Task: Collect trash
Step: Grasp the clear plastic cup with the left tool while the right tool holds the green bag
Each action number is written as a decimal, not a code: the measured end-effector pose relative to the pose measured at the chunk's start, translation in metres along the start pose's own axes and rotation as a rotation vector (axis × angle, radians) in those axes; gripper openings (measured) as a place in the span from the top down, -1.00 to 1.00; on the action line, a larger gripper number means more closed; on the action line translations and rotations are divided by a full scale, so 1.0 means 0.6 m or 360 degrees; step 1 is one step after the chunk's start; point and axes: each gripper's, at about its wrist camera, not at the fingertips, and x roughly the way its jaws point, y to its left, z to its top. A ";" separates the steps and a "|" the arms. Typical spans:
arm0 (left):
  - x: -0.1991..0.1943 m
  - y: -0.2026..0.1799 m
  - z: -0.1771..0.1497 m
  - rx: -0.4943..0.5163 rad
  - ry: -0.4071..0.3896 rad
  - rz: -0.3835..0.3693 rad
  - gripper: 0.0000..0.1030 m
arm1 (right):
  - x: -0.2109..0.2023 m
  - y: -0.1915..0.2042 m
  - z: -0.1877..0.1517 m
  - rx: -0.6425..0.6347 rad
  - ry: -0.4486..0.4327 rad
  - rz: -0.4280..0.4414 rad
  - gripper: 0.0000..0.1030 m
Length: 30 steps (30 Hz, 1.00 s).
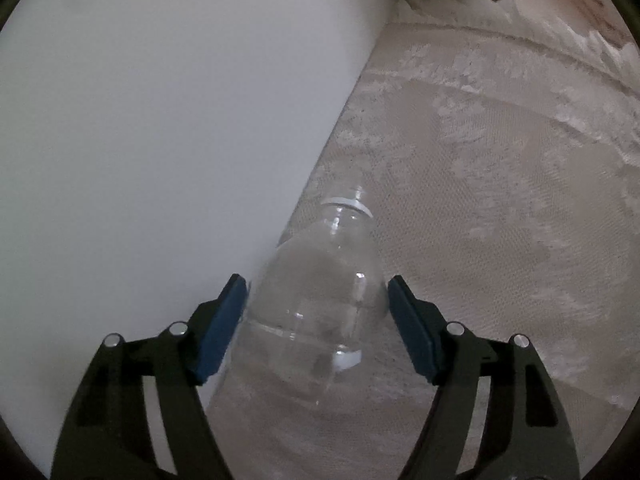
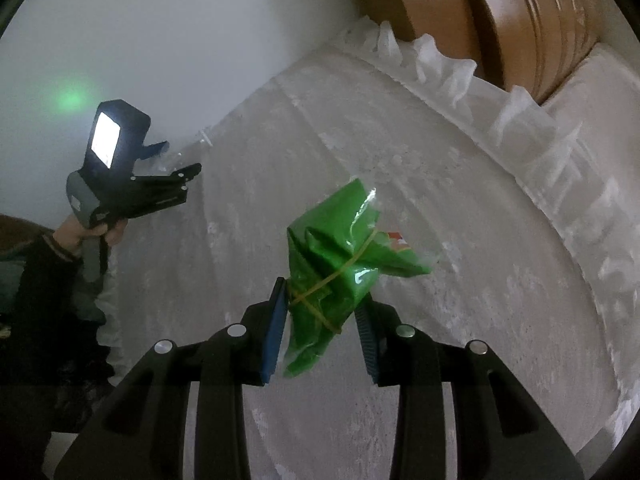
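- Lying against the white wall (image 1: 140,140) on the lace cover (image 1: 500,200), a clear bottle (image 1: 320,288) is straddled by the left gripper (image 1: 316,300), pads just beside it, contact uncertain.
- A green wrapper (image 2: 336,276) is clamped in the right gripper (image 2: 320,304) above the cover.
- A wooden headboard (image 2: 500,20) is seen beyond the frill.

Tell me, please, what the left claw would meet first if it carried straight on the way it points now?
Most likely the clear plastic bottle, already lying between the left claw's blue pads; just beyond it comes the lace bedspread it rests on, beside the white wall. Depth is hard to judge here.
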 end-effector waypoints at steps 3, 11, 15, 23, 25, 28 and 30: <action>-0.044 -0.018 -0.019 -0.0148 -0.0016 -0.0009 -0.35 | -0.006 -0.013 -0.017 0.0019 -0.0015 0.0018 0.33; -0.207 -0.114 -0.116 -0.0601 0.0041 -0.0082 -0.30 | -0.043 -0.047 -0.086 0.0002 0.0038 0.0018 0.33; -0.278 -0.188 -0.173 -0.0770 0.0050 -0.0098 -0.28 | -0.062 -0.062 -0.128 -0.0044 0.0082 0.0006 0.33; -0.324 -0.260 -0.223 -0.0917 0.0036 -0.0098 -0.27 | -0.086 -0.095 -0.199 -0.0092 0.0169 0.0044 0.33; -0.328 -0.265 -0.232 -0.0913 0.0009 -0.0103 -0.28 | -0.091 -0.100 -0.210 -0.0095 0.0173 0.0046 0.33; -0.334 -0.269 -0.255 -0.0920 0.0007 -0.0126 -0.33 | -0.094 -0.102 -0.217 -0.0097 0.0171 0.0067 0.33; -0.327 -0.276 -0.272 -0.0929 0.0045 -0.0146 -0.43 | -0.093 -0.103 -0.218 -0.0094 0.0168 0.0075 0.32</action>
